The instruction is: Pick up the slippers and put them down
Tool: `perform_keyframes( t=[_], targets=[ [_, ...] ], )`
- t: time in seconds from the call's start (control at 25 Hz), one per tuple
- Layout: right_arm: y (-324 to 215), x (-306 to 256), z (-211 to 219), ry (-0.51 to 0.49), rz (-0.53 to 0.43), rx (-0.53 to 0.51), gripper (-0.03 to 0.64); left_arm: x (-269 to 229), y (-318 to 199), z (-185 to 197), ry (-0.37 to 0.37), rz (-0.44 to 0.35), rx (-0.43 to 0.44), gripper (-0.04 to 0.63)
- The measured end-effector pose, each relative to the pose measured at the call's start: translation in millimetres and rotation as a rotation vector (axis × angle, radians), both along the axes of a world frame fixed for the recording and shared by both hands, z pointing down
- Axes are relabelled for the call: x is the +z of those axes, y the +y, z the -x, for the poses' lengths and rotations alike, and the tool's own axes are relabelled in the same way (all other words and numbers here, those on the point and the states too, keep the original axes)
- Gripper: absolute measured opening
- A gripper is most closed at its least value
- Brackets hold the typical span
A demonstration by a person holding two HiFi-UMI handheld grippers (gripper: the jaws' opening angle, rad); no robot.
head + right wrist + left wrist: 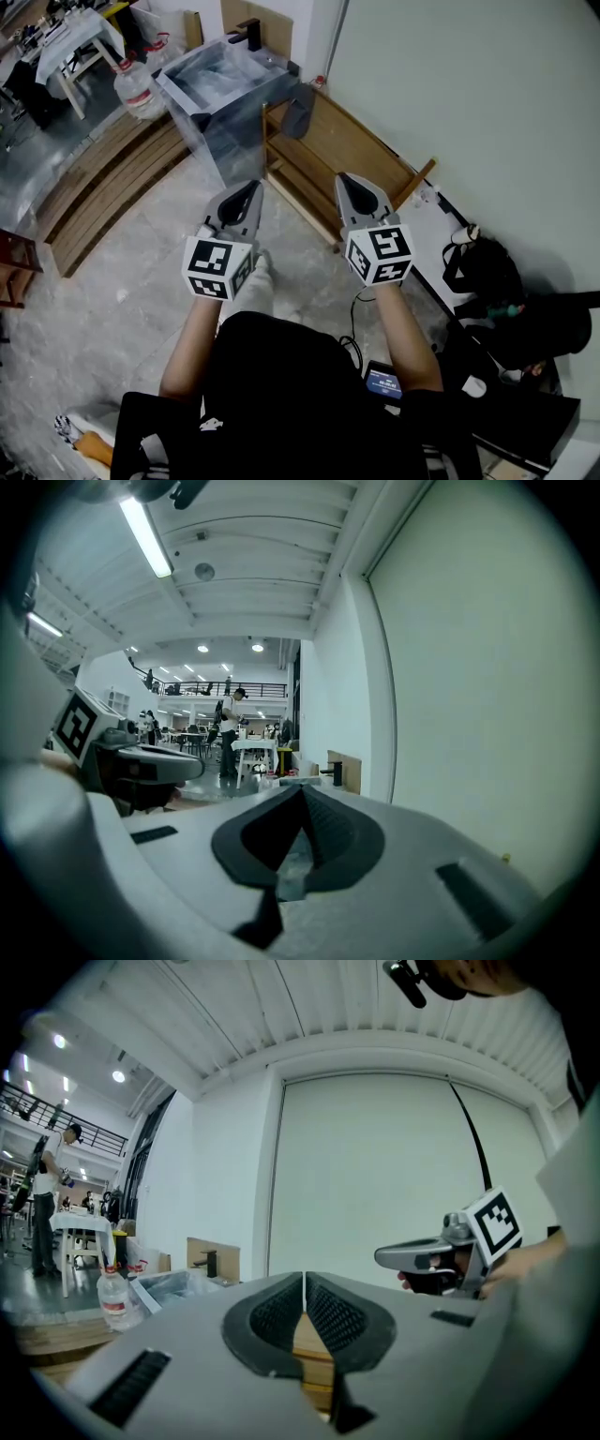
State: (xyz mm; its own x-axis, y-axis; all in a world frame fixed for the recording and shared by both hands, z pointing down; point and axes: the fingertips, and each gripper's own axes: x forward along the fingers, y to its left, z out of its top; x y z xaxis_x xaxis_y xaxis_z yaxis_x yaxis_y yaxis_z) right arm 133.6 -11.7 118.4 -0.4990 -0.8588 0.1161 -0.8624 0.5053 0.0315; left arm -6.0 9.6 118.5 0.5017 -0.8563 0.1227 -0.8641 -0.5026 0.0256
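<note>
A dark grey slipper (298, 111) leans on the top of a low wooden shoe rack (349, 150) by the white wall. Both grippers are held level at waist height, side by side, short of the rack and touching nothing. My left gripper (251, 189) is shut with nothing in it; in the left gripper view its pads (323, 1314) meet along a thin line. My right gripper (349, 182) is also shut and empty, its tips (302, 803) meeting. Each gripper shows in the other's view: the right gripper (427, 1256), the left gripper (150, 761).
A clear plastic box (225, 84) stands left of the rack, with a water bottle (139, 91) beside it. Wooden slats (103, 187) lie on the floor at the left. A black bag (487, 272) and cables sit at the right by the wall.
</note>
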Motion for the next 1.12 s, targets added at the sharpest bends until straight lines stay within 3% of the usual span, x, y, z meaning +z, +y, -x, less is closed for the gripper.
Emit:
perform_keyframes(
  t=[0.44, 0.76, 1.12],
  targets=[
    [-62.9, 4.5, 7.8, -0.007, 0.015, 0.019, -0.009, 8.8, -66.5, 3.9, 0.012, 0.019, 0.029, 0.011],
    [-134.7, 1.3, 14.7, -0.013, 0.022, 0.043, -0.009, 4.9, -143.2, 9.1, 0.037, 0.006, 0.054, 0.011],
    [-205.7, -6.0, 32.6, -0.015, 0.043, 0.074, -0.009, 1.8, -219.6, 21.3, 0.047, 0.041, 0.108, 0.011]
  ],
)
